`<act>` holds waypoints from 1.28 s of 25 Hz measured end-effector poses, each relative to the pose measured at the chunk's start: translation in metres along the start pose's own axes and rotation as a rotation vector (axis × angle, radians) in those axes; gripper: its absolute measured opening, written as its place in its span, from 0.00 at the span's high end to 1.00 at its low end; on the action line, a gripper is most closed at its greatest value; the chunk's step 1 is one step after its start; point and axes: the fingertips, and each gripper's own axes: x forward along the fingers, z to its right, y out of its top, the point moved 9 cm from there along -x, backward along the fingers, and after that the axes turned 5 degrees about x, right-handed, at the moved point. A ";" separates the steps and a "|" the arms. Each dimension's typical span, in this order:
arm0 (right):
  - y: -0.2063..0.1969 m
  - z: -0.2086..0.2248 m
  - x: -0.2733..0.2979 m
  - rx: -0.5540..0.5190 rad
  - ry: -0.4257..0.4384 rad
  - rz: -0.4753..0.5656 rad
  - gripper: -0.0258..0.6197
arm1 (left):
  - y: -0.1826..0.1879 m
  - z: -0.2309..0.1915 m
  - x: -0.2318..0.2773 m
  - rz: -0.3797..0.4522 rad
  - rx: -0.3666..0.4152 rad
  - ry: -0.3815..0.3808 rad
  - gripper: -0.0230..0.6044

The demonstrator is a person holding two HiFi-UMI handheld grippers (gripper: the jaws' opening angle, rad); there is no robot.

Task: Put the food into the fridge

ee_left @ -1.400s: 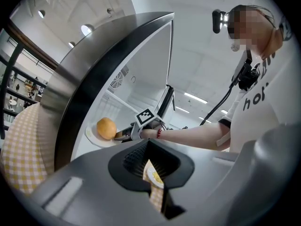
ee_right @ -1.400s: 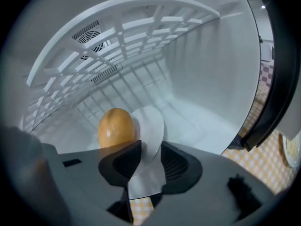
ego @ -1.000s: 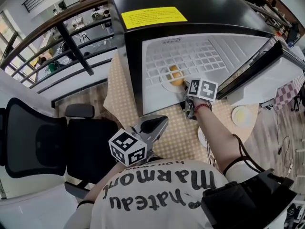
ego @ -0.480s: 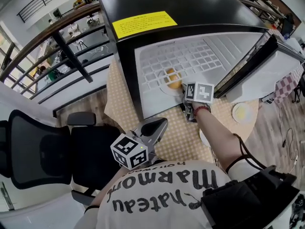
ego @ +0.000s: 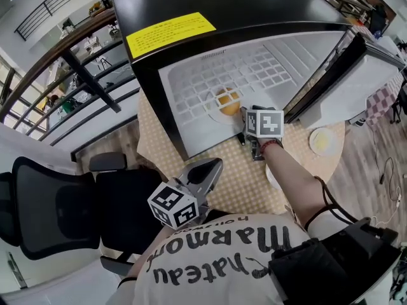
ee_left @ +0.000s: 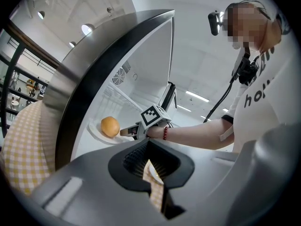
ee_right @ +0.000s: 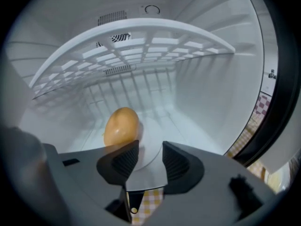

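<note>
Standing on a white plate (ee_right: 151, 166) on the floor of the fridge (ee_right: 211, 93), below the white grid shelf (ee_right: 141, 39), one round orange-brown piece of food (ee_right: 121, 126) is recorded as already placed; in the head view it shows at the upper centre of the frame. The right gripper (ee_right: 150, 150) is held at the mouth of the cabinet, and its jaws are opening. The near rim of the plate lies between them, but the pads are not seen to press on it, so the plate is judged to be released. The left gripper (ee_left: 149, 160) is kept low, near the person's chest in the lower centre of the head view. Its jaws are drawn narrow, only a slit of the checked cloth shows between them, and nothing is held. The fridge door (ego: 343, 81) is swung open at the upper right. On the checked table (ego: 235, 176), at the right of the head view and outside the fridge, a second plate (ego: 322, 142) with something pale yellow is noted; what it is cannot be told. The task is judged part done: one item is stored, this second plate is possibly left to carry in, and the door is to be closed.
</note>
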 end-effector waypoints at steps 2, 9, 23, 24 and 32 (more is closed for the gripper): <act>0.000 0.001 -0.001 0.011 0.020 0.014 0.70 | -0.002 -0.001 0.001 0.002 -0.010 0.014 0.96; 0.000 0.009 -0.028 0.017 0.156 0.063 0.70 | 0.001 0.021 0.007 -0.005 0.011 0.102 0.96; -0.065 0.118 -0.190 0.021 0.422 0.167 0.90 | -0.039 0.162 0.039 0.177 -0.039 0.365 0.96; -0.073 0.128 -0.201 0.019 0.425 0.165 0.90 | -0.045 0.176 0.042 0.195 -0.042 0.372 0.96; -0.115 0.177 -0.278 -0.072 0.480 0.185 0.92 | -0.089 0.284 0.049 0.297 -0.042 0.438 0.96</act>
